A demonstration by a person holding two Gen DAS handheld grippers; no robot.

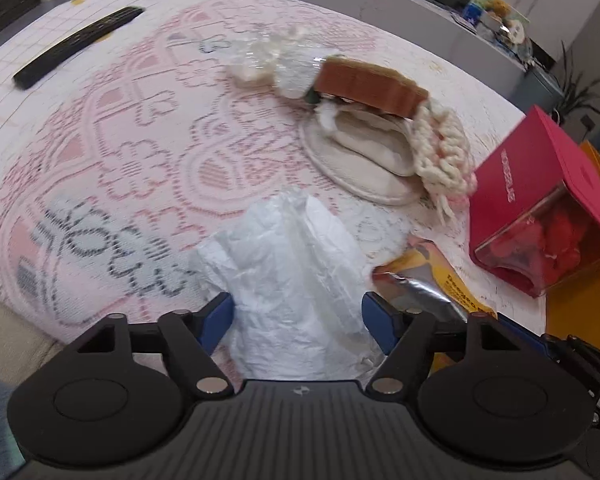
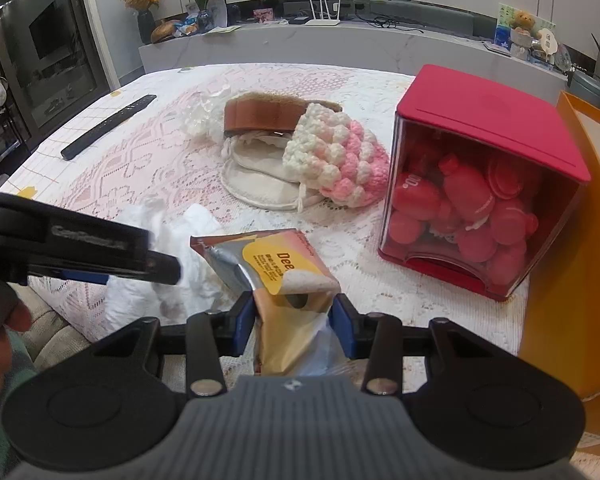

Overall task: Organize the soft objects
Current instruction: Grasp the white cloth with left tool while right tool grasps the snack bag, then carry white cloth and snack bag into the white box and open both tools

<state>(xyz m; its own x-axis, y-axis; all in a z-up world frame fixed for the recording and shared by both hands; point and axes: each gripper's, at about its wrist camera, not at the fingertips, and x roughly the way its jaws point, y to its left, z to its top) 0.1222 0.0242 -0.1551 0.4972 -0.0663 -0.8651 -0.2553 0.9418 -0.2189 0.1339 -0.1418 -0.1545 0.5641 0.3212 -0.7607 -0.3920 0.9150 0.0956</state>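
Open tablecloth (image 1: 132, 152) across left and centre; only a remote (image 1: 76, 44) far left. Right side blocked: red box (image 2: 484, 184), orange box (image 2: 572, 248). Soft pile (image 2: 300, 152) mid-far.

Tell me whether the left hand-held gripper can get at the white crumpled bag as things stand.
Probably yes. The left hand-held gripper stands open right over the white crumpled bag, a pad on either side of it and nothing between. The yellow packet lies just beside it.
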